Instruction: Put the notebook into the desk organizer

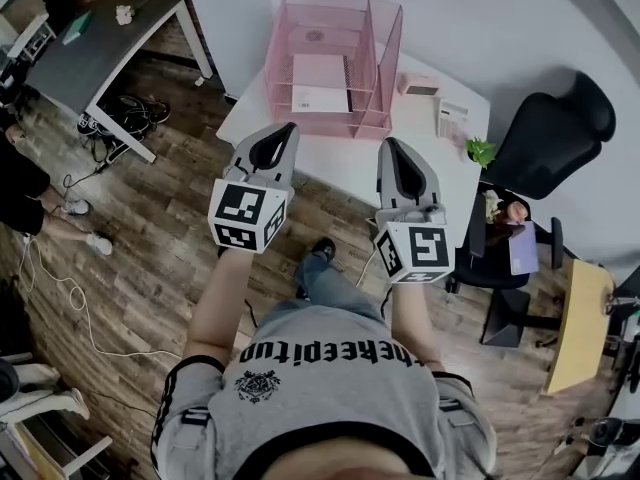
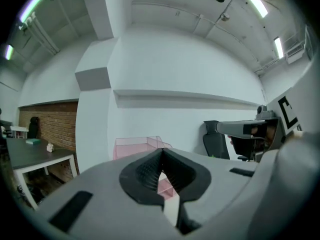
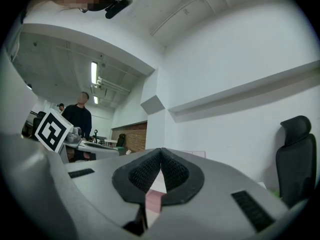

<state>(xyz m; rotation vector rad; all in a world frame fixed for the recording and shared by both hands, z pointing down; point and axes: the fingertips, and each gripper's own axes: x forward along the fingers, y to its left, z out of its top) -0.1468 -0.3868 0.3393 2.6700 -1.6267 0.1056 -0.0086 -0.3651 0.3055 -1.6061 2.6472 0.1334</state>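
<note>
Item: notebook (image 1: 320,80), lying in the pink mesh desk organizer (image 1: 386,63) at the table's (image 1: 340,163) far side; your left gripper (image 1: 287,128) and right gripper (image 1: 389,145), fingers pressed together on nothing, hover near; risk: a careless forward sweep nudges the light organizer.

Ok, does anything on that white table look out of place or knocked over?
Nothing stands out. The pink wire-mesh desk organizer stands upright on the white table, the white notebook sits squarely inside it, and nothing looks spilled or damaged.
</note>
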